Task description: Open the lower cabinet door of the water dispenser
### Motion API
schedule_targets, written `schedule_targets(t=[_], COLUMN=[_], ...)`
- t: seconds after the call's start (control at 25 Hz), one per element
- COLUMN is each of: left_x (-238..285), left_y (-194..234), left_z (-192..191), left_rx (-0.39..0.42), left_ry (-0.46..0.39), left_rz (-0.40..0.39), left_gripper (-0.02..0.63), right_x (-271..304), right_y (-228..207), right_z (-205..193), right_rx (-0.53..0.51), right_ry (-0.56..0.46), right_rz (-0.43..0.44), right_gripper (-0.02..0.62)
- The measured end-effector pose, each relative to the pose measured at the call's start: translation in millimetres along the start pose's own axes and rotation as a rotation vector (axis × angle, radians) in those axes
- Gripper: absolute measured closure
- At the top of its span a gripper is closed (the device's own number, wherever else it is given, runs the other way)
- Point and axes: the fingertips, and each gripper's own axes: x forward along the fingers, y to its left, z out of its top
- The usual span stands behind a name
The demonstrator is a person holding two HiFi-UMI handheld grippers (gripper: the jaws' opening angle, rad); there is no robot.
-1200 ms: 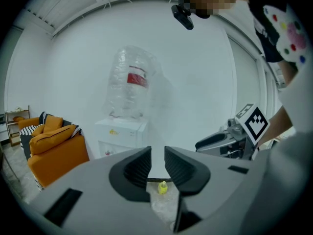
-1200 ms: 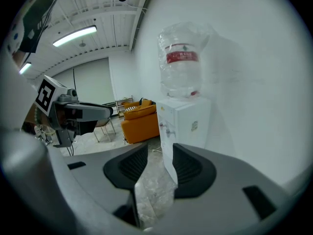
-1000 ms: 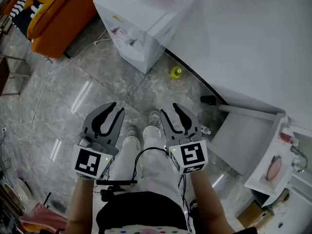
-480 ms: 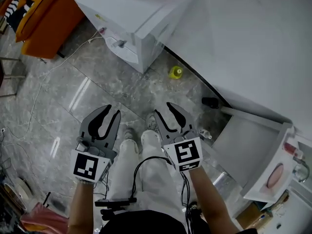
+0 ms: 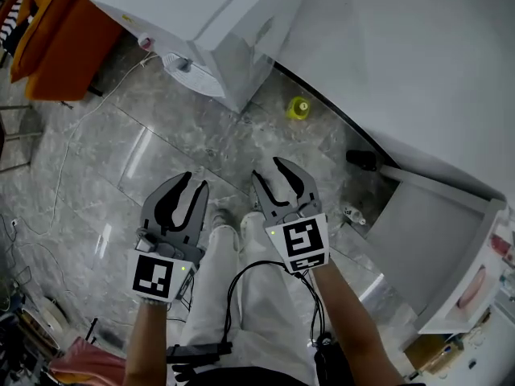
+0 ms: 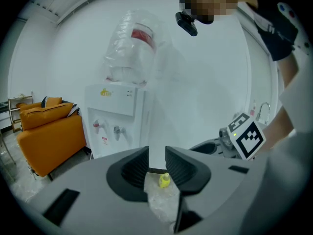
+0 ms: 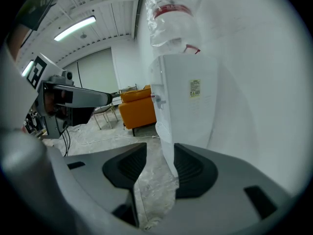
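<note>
The white water dispenser (image 5: 211, 24) stands at the top of the head view, seen from above, so its lower front is hidden there. In the left gripper view the dispenser (image 6: 119, 122) shows its two taps and an upturned bottle (image 6: 131, 48); my gripper's body covers its lower door. Held over the floor in front of my legs, both grippers are well short of the dispenser. The left gripper (image 5: 189, 181) is open and empty. The right gripper (image 5: 270, 170) has its jaws opening, with nothing between them. The right gripper view shows the dispenser's side (image 7: 188, 104).
A small yellow object (image 5: 298, 108) lies on the marble floor by the wall, right of the dispenser, and a black object (image 5: 362, 159) sits further right. An orange sofa (image 5: 50, 43) stands left of the dispenser. A white shelf unit (image 5: 438, 232) is at the right. A cable (image 5: 76, 135) trails across the floor.
Both grippers have sunk lower and the view has dropped with them, so the dispenser looms larger at the top edge. The right jaws stand a little wider.
</note>
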Motion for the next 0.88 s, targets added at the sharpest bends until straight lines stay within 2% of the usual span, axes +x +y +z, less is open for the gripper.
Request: schedule_targets(t=[0.36,0.88], left_x=[24.9,76.5], left_y=[-1.0,25.0], left_z=[-42.4,-89.5], left_rx=[-0.003,0.069], left_ry=[0.040,0.054], left_rz=[-0.027,-0.031], left_gripper=[0.500,0.500], right_x=[45.9,131.8], right_y=[-18.1,-47.6], right_z=[-46.9,-98.8], right_rx=[0.032,-0.038], right_ry=[0.009,0.066], right_rz=[-0.052,-0.072], right_gripper=[0.429,0.410])
